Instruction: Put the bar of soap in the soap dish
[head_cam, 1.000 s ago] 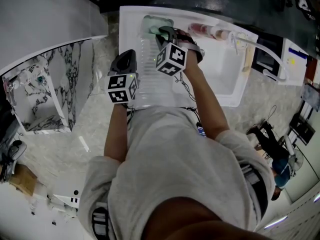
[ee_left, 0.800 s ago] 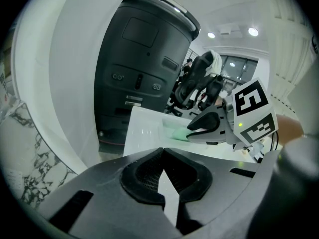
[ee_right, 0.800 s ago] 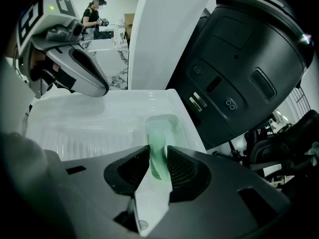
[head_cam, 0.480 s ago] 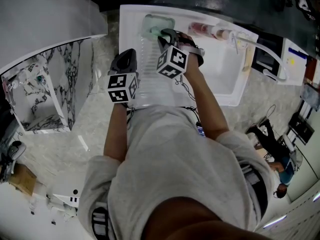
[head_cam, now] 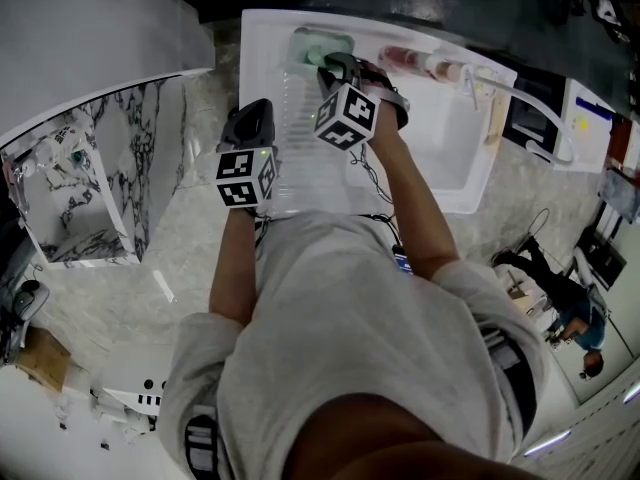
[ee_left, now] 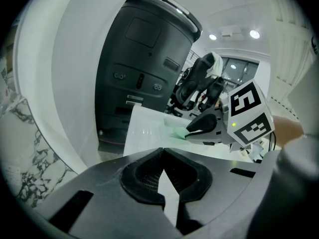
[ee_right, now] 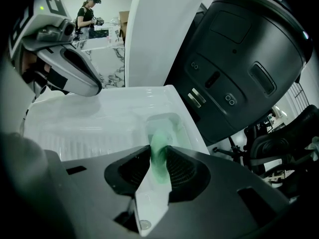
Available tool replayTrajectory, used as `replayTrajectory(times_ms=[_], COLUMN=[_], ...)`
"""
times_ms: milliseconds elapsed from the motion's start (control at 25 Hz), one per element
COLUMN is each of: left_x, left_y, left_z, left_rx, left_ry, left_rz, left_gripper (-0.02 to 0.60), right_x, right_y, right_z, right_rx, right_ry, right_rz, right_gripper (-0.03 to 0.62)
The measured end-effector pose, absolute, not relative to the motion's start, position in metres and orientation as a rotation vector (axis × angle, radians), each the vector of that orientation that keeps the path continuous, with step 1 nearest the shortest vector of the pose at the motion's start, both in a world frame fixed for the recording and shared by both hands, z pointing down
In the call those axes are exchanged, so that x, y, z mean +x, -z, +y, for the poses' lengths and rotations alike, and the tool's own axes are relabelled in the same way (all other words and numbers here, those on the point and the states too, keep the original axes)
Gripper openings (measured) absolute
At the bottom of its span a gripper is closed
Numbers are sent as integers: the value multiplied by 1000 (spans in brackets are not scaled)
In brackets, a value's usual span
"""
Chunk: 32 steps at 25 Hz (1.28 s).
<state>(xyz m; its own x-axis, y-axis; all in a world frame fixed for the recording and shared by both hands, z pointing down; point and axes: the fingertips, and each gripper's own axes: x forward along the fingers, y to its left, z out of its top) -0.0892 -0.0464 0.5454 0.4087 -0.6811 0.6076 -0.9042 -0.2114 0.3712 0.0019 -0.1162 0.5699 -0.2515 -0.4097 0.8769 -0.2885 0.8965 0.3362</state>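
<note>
Your right gripper (ee_right: 158, 147) clamps the bar of soap (ee_right: 159, 159) edge-on, its jaws having just closed tighter. It hangs over the soap dish (ee_right: 175, 119), ready for lowering. Your left gripper (ee_left: 162, 154) idles aside, jaws together, empty.

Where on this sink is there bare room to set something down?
Free: the ribbed drainboard between the soap dish and the near edge, and the basin floor in front of the bottles. Crowded: the back rim by the tap.

Head view: high over the soap dish (head_cam: 305, 43), looking steeply down, far.
Left gripper view: low, facing the soap dish, set back.
Right gripper view: close above it, angled down.
Shared: soap dish.
</note>
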Motion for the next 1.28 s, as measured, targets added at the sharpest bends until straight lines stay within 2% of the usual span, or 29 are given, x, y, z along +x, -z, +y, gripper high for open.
replayTrajectory(times_ms=[1280], left_x=[-90], left_y=[-541], left_z=[-44], left_rx=[1991], left_ry=[-433], left_rz=[-1327], left_gripper=[18], right_x=[-1], right_y=[-573], right_z=[-147], right_rx=[577], right_ry=[80], right_rz=[-1871], right_gripper=[123])
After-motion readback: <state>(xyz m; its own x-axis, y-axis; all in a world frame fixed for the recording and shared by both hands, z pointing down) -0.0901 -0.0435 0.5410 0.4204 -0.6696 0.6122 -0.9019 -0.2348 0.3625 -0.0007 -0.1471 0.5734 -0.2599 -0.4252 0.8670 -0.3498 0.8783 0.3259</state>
